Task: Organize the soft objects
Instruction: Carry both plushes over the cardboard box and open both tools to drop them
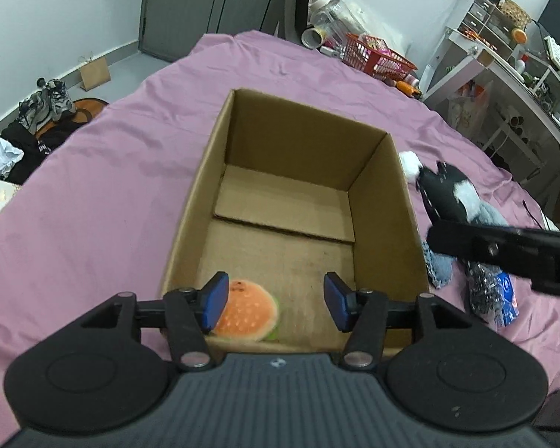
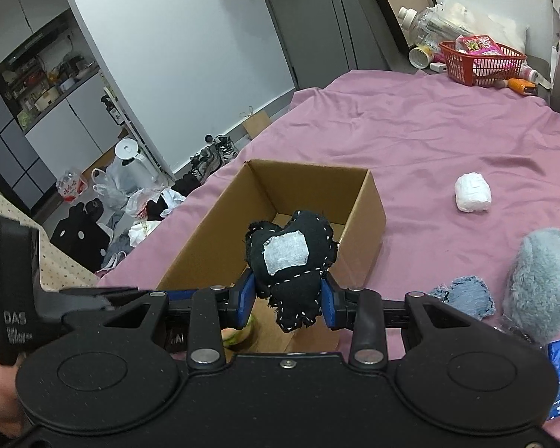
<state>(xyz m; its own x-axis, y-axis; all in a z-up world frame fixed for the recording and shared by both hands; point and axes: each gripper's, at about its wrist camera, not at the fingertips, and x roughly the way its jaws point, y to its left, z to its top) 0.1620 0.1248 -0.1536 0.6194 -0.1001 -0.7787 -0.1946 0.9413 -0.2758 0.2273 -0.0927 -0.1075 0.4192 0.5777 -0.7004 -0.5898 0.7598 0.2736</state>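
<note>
Fingers [image 2: 247,295] of right gripper [image 2: 289,300] clamped on black stitched plush [image 2: 287,257], just right of cardboard box [image 1: 407,231]. Left gripper [image 1: 276,304] spread wide, empty, over box's near end above burger plush [image 1: 248,311], half hidden behind one pad.

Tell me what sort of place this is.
Probably a lived-in bedroom: a bed with a pink sheet, shoes on the floor, and white shelves cluttered with household things.

A lived-in bedroom: pink-sheeted bed [image 2: 410,138], shoes [image 1: 52,102], cluttered shelves [image 1: 504,33].
</note>
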